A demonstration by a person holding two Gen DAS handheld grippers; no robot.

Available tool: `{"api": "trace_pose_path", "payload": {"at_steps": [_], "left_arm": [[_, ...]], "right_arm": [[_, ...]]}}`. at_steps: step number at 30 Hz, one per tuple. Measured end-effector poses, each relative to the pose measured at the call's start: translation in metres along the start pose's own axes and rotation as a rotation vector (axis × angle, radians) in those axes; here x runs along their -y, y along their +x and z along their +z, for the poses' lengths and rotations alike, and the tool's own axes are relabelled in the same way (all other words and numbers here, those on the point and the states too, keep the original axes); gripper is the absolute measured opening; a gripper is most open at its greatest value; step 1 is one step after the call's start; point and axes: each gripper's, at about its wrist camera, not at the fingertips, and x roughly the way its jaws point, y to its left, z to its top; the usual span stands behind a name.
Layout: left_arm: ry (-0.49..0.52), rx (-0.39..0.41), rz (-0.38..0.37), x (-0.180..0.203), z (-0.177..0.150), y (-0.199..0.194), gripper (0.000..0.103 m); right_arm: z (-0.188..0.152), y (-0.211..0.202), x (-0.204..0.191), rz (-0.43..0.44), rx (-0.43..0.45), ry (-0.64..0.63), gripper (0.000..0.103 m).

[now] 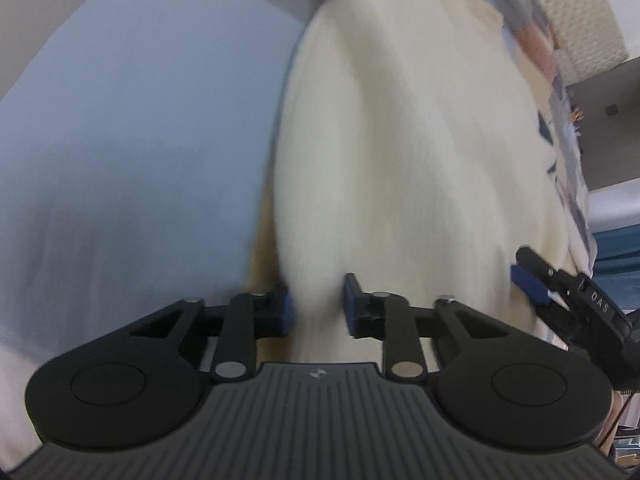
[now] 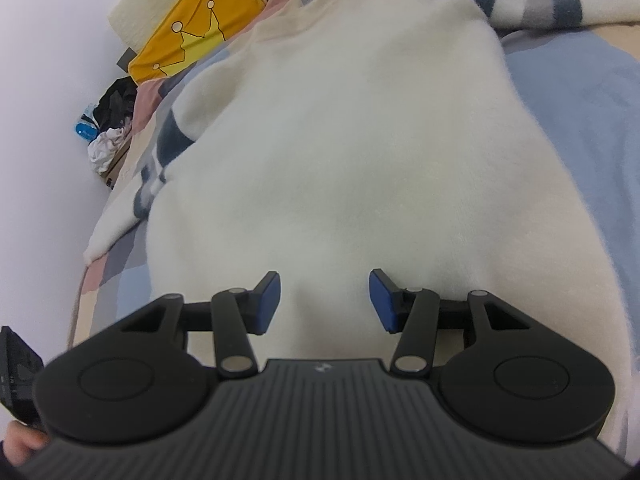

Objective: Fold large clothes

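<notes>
A large cream fuzzy sweater (image 2: 352, 152) with dark striped sleeves (image 2: 532, 0) lies spread on the bed. My right gripper (image 2: 325, 300) is open just above its near hem, its blue pads apart and holding nothing. In the left wrist view the sweater (image 1: 400, 152) fills the middle, blurred. My left gripper (image 1: 317, 306) has its blue pads part way closed with a fold of the cream fabric between them. The right gripper (image 1: 560, 284) shows at the right edge of that view.
The bed has a light blue sheet (image 1: 140, 140) and a patchwork cover (image 2: 116, 276). A yellow crown-print pillow (image 2: 200, 28) and a cream pillow lie at the head. Dark and white clutter (image 2: 108, 128) sits by the wall at the left.
</notes>
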Motion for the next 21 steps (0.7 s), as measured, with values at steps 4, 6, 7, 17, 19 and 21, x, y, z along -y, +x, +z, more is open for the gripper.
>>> {"api": "trace_pose_path", "payload": {"at_steps": [4,6,7,17,19,21], "left_arm": [[0.007,0.002,0.045,0.010,-0.010,-0.007,0.010],[0.024,0.030,0.059,0.016,-0.014,-0.017,0.009],[0.024,0.044,0.059,0.018,-0.016,-0.024,0.008],[0.056,0.119,0.128,0.034,-0.028,-0.080,0.007],[0.047,0.110,0.164,0.031,-0.027,-0.075,0.008],[0.032,0.091,0.194,0.021,-0.029,-0.070,0.008]], "right_arm": [[-0.002,0.001,-0.003,-0.015,0.005,-0.023,0.051],[-0.003,0.001,-0.004,-0.015,-0.001,-0.038,0.051],[-0.004,0.000,-0.004,-0.013,0.000,-0.046,0.051],[-0.012,-0.011,0.001,-0.049,-0.032,-0.083,0.051],[-0.014,-0.010,0.000,-0.060,-0.042,-0.093,0.051],[-0.017,-0.006,-0.002,-0.076,-0.059,-0.111,0.051]]}}
